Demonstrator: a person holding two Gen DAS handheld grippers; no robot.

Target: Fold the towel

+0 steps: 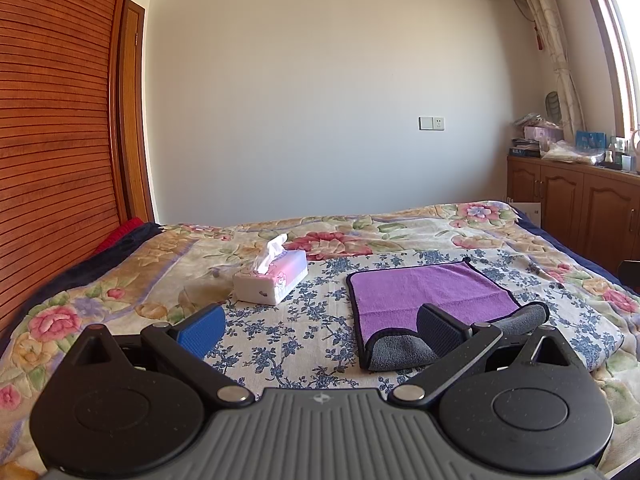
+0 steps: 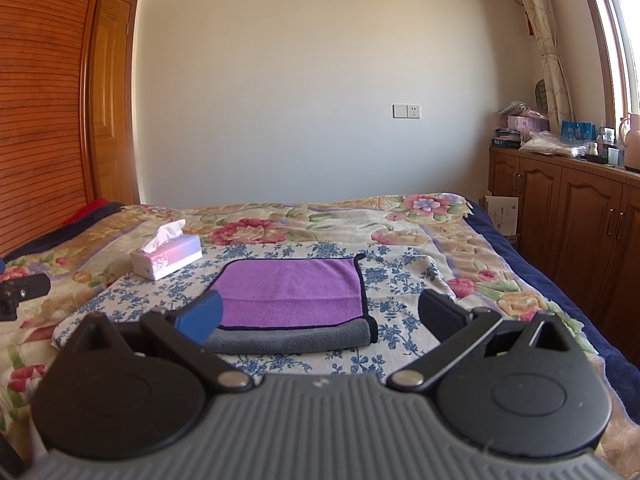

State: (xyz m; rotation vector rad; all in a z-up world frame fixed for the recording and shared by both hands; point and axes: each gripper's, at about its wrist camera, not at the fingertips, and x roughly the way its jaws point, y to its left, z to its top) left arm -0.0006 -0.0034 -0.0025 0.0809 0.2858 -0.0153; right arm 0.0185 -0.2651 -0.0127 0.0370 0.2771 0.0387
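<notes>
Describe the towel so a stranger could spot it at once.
Start at the bed, then find the blue-flowered cloth on it. The towel lies there, right of the tissue box: plain purple, dark-edged, its grey underside showing at the near edge.

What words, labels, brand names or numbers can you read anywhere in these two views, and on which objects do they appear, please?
None can be read for certain.
Tissue box: cartoon print and blue lettering, too blurred to read.
Dark box on the cabinet: light lettering, too small.
Blue cartons on the cabinet: white print, illegible.
White card beside the bed: faint lines, illegible.
Left gripper and right gripper: small embossed marks, no readable word.
</notes>
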